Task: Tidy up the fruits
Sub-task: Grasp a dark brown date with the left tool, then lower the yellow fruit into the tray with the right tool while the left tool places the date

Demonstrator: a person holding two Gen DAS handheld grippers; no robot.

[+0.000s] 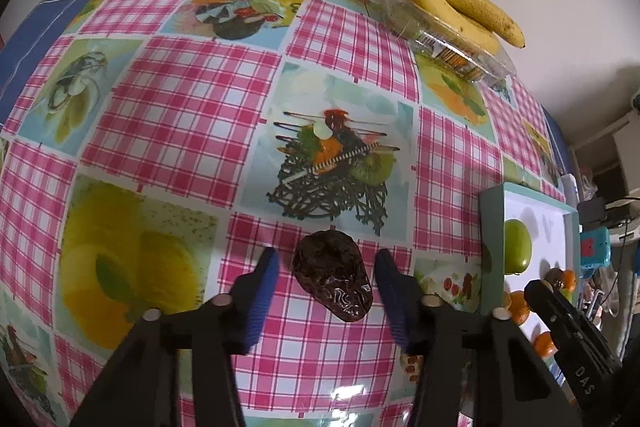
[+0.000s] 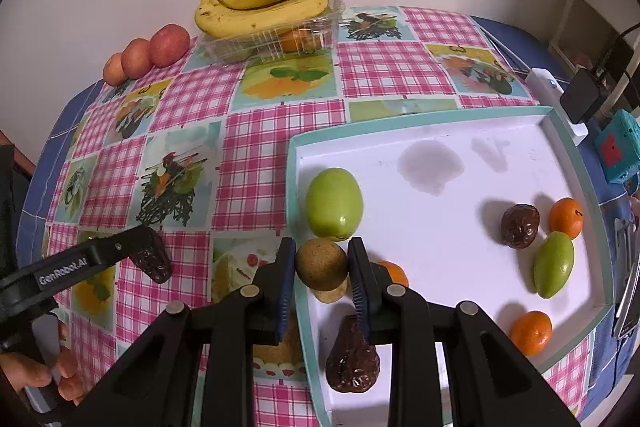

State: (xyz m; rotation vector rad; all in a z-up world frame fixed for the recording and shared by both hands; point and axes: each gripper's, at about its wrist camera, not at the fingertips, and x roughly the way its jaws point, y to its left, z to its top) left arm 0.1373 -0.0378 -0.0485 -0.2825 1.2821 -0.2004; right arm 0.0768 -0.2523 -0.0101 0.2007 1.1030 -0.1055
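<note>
A: While my left gripper [image 1: 326, 281] straddles the dark wrinkled fruit [image 1: 333, 275] on the checked tablecloth [image 1: 192, 115], its blue pads [image 1: 264, 291] stand just clear of it.

B: And the right?

A: My right gripper [image 2: 322, 273] is clamped on a brown round fruit [image 2: 321, 263], over the white tray's rim [image 2: 298, 163]

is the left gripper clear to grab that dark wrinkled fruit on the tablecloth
Probably yes. The dark wrinkled fruit lies alone on the tablecloth, already between the left gripper's blue fingers, with nothing beside it in the way.
</note>
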